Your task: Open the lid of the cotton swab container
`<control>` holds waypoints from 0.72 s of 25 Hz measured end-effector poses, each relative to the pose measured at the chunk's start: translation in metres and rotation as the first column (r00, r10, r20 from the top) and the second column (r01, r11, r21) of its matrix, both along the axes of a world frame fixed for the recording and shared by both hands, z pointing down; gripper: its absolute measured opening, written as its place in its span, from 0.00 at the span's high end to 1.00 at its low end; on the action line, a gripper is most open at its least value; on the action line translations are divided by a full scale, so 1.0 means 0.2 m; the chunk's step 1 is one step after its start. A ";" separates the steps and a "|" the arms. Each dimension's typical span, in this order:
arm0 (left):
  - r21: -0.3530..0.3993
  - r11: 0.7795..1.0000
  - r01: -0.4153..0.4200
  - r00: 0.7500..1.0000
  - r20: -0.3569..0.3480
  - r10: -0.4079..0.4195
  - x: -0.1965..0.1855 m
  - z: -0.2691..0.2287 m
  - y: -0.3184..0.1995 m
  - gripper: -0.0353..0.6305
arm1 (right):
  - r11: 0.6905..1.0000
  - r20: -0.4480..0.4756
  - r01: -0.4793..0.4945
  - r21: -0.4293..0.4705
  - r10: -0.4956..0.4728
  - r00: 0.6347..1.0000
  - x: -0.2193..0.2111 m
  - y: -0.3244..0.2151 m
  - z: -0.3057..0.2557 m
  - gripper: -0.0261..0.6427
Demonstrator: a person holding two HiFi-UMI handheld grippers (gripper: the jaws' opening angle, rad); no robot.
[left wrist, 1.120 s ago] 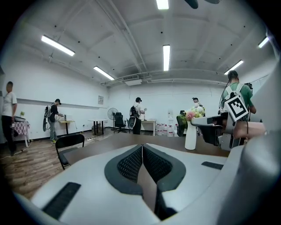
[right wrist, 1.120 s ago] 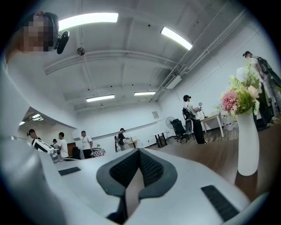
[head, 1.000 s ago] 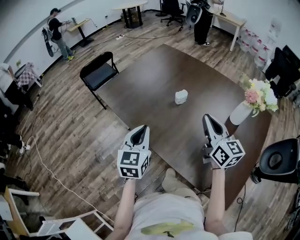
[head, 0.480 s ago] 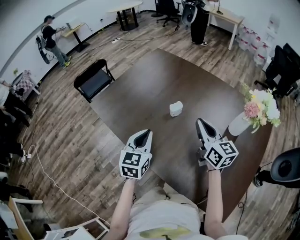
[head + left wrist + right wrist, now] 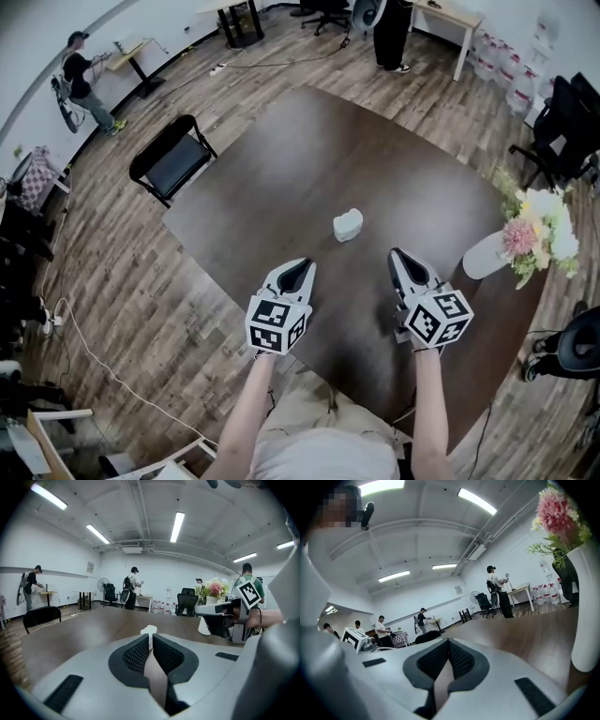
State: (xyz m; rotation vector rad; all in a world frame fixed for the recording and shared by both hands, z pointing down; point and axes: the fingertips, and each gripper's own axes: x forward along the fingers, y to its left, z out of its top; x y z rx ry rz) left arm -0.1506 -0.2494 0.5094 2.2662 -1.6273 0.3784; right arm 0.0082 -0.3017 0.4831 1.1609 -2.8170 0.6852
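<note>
Approach stage, before any contact. Your left hand-held gripper (image 5: 304,267) and right hand-held gripper (image 5: 397,256) hover over the near edge of the dark worktop (image 5: 309,141), each with its jaws pressed together and nothing between them. The cotton swab container (image 5: 348,224), a small white tub, stands alone near the middle of the worktop. It lies ahead of both tools, roughly between their lines of aim and apart from either; in the left gripper view it shows just above the closed jaw tips. Its lid appears seated, as far as so small a shape can be read, so the opening is not yet begun; its contents cannot be seen. The next move likely calls for you to part both sets of jaws, steady the tub's body with one and take the lid with the other. The tub looks light and may slide or tip if pulled unbraced. At the right edge a white vase (image 5: 483,255) holds pink and pale flowers (image 5: 539,220); keep your right arm clear of it.
</note>
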 end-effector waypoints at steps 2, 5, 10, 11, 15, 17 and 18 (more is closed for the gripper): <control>-0.025 1.000 -0.017 1.000 -0.012 0.017 0.02 0.07 -0.06 0.91 | 1.000 -0.007 0.001 -0.014 -0.001 1.000 -0.01 -0.02 0.04 0.93; -0.051 0.997 -0.050 0.999 -0.010 0.049 0.05 0.16 -0.14 0.91 | 0.999 -0.023 -0.004 -0.033 0.003 1.000 -0.02 -0.03 0.09 0.93; -0.077 0.994 -0.078 0.997 0.004 0.078 0.07 0.31 -0.27 0.90 | 0.998 -0.045 -0.016 -0.060 0.013 0.999 -0.01 -0.04 0.17 0.93; -0.084 0.993 -0.083 0.996 0.008 0.083 0.07 0.33 -0.29 0.90 | 0.997 -0.049 -0.022 -0.069 0.019 0.999 0.00 -0.03 0.18 0.93; -0.107 0.989 -0.102 0.995 -0.006 0.102 0.08 0.41 -0.37 0.79 | 0.995 -0.068 -0.043 -0.088 0.037 0.997 0.02 -0.05 0.23 0.93; -0.113 0.987 -0.116 0.993 -0.004 0.117 0.09 0.44 -0.41 0.75 | 0.994 -0.069 -0.052 -0.092 0.045 0.997 0.03 -0.06 0.25 0.93; -0.114 0.985 -0.127 0.992 0.001 0.128 0.10 0.45 -0.43 0.73 | 0.994 -0.069 -0.056 -0.096 0.050 0.996 0.03 -0.07 0.26 0.93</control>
